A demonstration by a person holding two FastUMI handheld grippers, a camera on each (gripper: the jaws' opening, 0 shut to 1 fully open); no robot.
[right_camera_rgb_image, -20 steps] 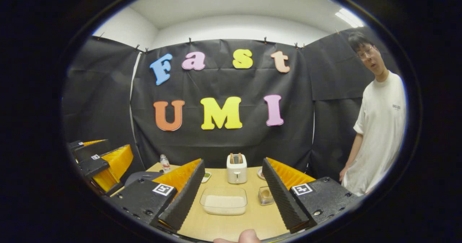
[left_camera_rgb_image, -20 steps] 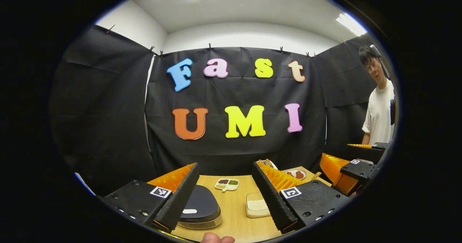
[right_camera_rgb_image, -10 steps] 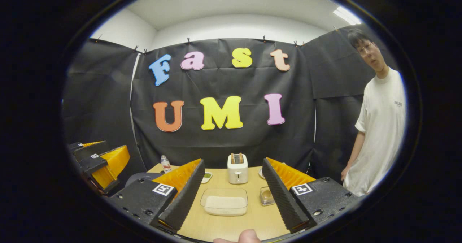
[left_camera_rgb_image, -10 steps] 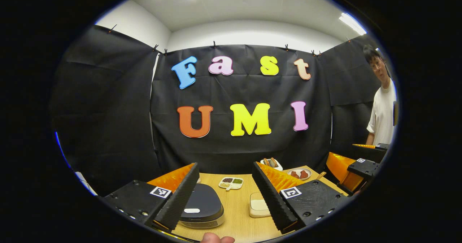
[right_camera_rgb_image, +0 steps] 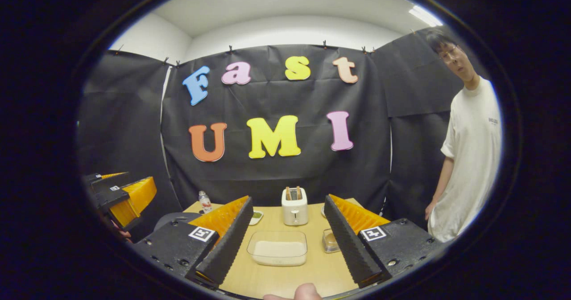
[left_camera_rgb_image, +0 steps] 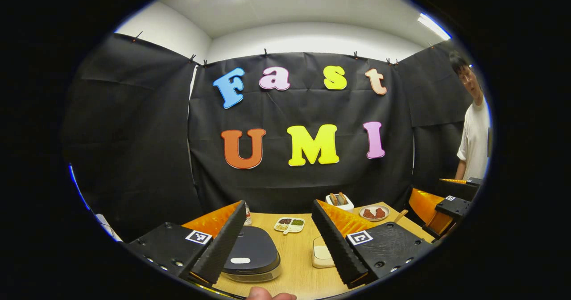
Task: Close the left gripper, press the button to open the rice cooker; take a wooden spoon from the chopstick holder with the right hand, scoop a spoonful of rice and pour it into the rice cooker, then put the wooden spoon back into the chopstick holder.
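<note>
In the left gripper view, the left gripper (left_camera_rgb_image: 279, 233) hangs above the wooden table (left_camera_rgb_image: 296, 273) with its fingers spread wide and nothing between them. Low at the left, partly behind the left finger, sits the dark rice cooker (left_camera_rgb_image: 252, 257), lid down, with a pale oval button (left_camera_rgb_image: 240, 260) on its front. Past it stands a divided dish of beans (left_camera_rgb_image: 289, 224), then a toaster (left_camera_rgb_image: 339, 200) by the wall and a plate of reddish food (left_camera_rgb_image: 374, 213). A shallow container of rice (left_camera_rgb_image: 320, 255) peeks out beside the right finger. At the far right the right gripper (left_camera_rgb_image: 439, 208) hovers, with a wooden handle (left_camera_rgb_image: 400, 215) poking up just beside it (what it stands in is hidden).

In the right gripper view, the left gripper shows at the far left edge, and a small bottle (right_camera_rgb_image: 204, 201) stands near the wall. The right gripper is likewise open and empty. Between its fingers lies the clear container of rice, with the white toaster behind it and a small glass cup (right_camera_rgb_image: 329, 241) against the right finger. A person in a white T-shirt (right_camera_rgb_image: 468, 157) stands at the right.
</note>
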